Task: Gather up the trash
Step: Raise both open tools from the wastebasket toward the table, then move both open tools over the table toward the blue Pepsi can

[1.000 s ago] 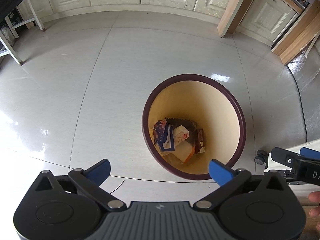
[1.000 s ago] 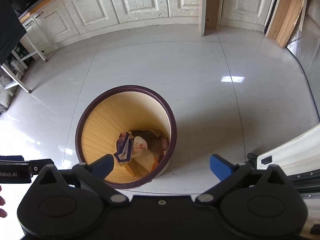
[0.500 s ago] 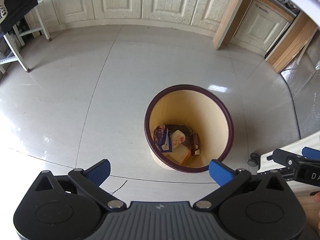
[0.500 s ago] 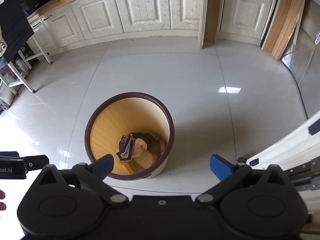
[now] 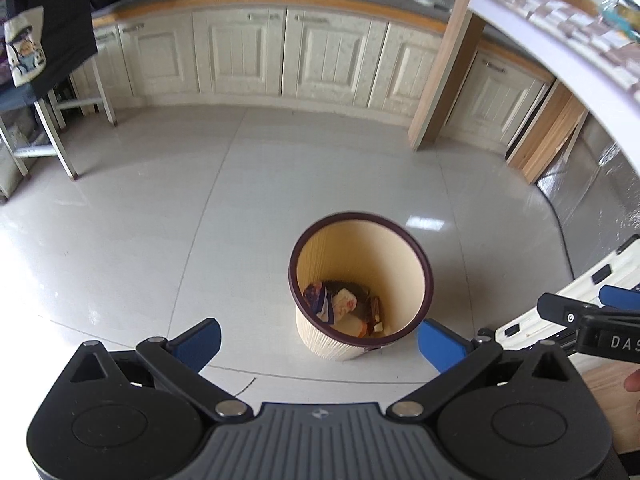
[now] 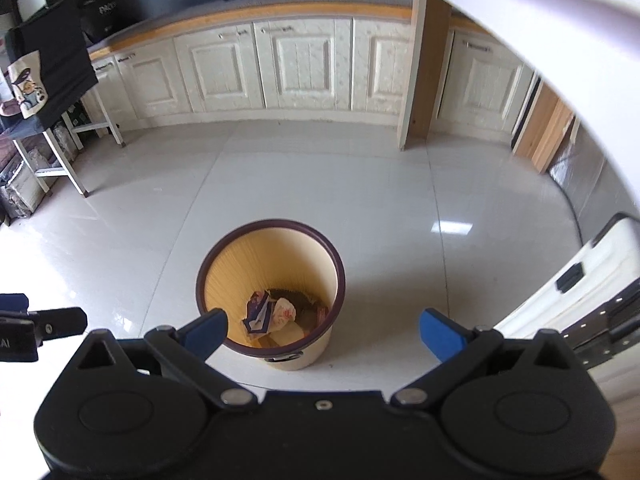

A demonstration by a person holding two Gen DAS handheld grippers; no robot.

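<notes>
- Left gripper (image 5: 318, 338), right gripper (image 6: 323, 332): spread wide, holding nothing.
- Bin (image 5: 408, 240): upright on floor (image 5: 160, 240), wrappers (image 5: 332, 306) inside.
- Next pickup: approach level, clear of rim.

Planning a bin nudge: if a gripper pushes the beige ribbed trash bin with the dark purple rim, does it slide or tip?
The beige ribbed trash bin with the dark purple rim probably slides: it stands on glossy floor tiles. It looks light, holding only a few crumpled wrappers. A push near the rim might tip it, since it seems taller than wide and narrows downward.
</notes>
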